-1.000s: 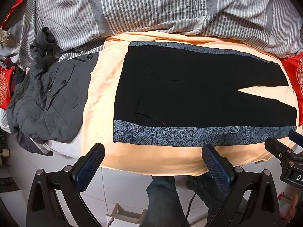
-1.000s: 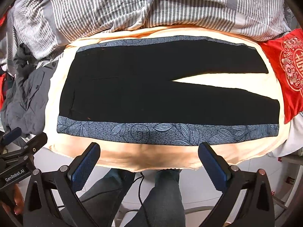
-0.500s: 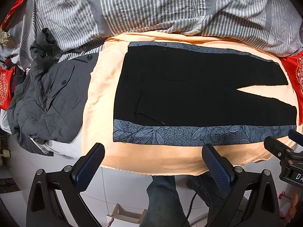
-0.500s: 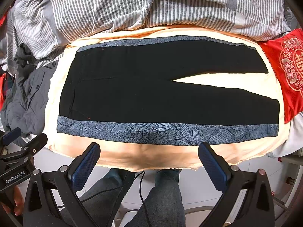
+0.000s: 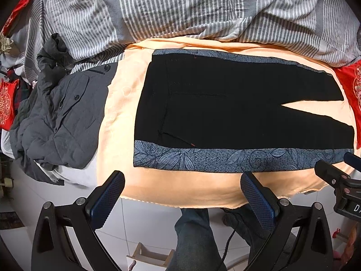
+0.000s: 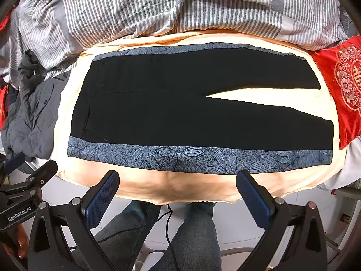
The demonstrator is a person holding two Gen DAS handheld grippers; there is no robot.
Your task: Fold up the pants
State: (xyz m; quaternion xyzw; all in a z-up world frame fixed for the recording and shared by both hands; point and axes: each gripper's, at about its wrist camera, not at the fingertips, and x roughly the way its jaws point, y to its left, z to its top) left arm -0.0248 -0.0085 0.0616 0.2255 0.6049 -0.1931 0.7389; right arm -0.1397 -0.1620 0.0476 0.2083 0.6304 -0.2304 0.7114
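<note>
Black pants (image 5: 225,110) with blue-grey leaf-patterned side stripes lie flat on a peach blanket (image 5: 176,187), waistband at the left, both legs reaching right with a narrow gap between them. They also show in the right wrist view (image 6: 180,113). My left gripper (image 5: 182,194) is open and empty, held off the near edge of the bed below the waist end. My right gripper (image 6: 178,192) is open and empty, held off the near edge below the middle of the near leg. Neither touches the pants.
A dark grey quilted jacket (image 5: 54,117) is heaped at the left of the blanket. A grey striped duvet (image 5: 180,6) is bunched along the back. A red embroidered cushion (image 6: 340,85) lies at the right. The person's legs (image 6: 194,237) stand on white floor tiles below.
</note>
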